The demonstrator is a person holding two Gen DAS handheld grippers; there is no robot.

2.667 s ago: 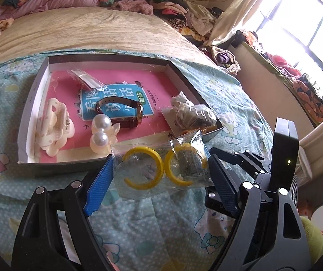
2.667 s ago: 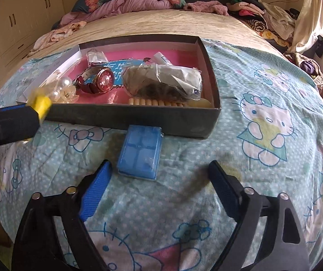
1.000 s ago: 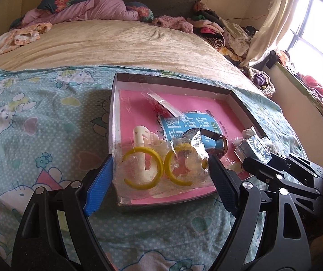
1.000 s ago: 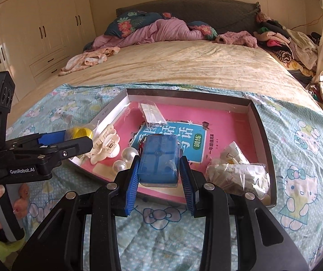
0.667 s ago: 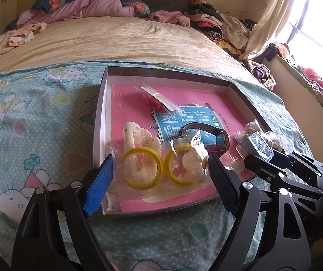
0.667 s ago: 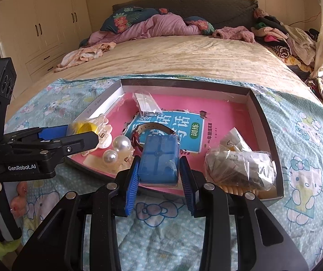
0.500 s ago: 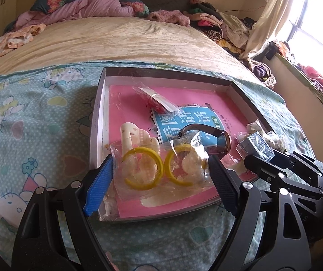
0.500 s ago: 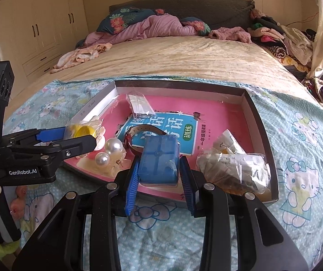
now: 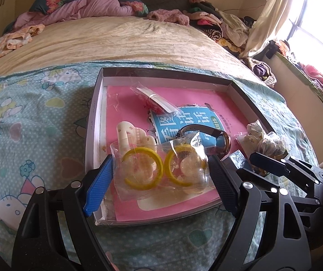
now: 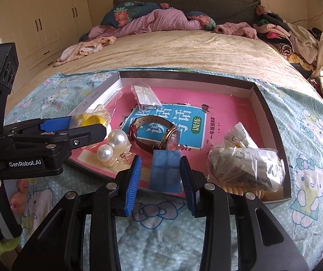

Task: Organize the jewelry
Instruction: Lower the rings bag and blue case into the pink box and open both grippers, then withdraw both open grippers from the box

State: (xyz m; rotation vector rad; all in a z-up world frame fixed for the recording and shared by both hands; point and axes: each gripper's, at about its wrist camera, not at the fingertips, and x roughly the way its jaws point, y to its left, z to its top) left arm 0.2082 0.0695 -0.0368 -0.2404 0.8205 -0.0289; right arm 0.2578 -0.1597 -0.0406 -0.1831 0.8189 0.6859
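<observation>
Left gripper (image 9: 159,176) clamped on a clear bag (image 9: 161,169) of two yellow hoops, held between its fingers over the tray's (image 10: 272,122) near-left corner. Right gripper (image 10: 160,176) parted, blue case (image 10: 166,170) loose between its fingers (touching the right one, apart from the left). Ahead of them: watch (image 10: 154,135), pearl earrings (image 10: 111,144). Beyond the right finger, a crumpled bag (image 10: 245,164).
</observation>
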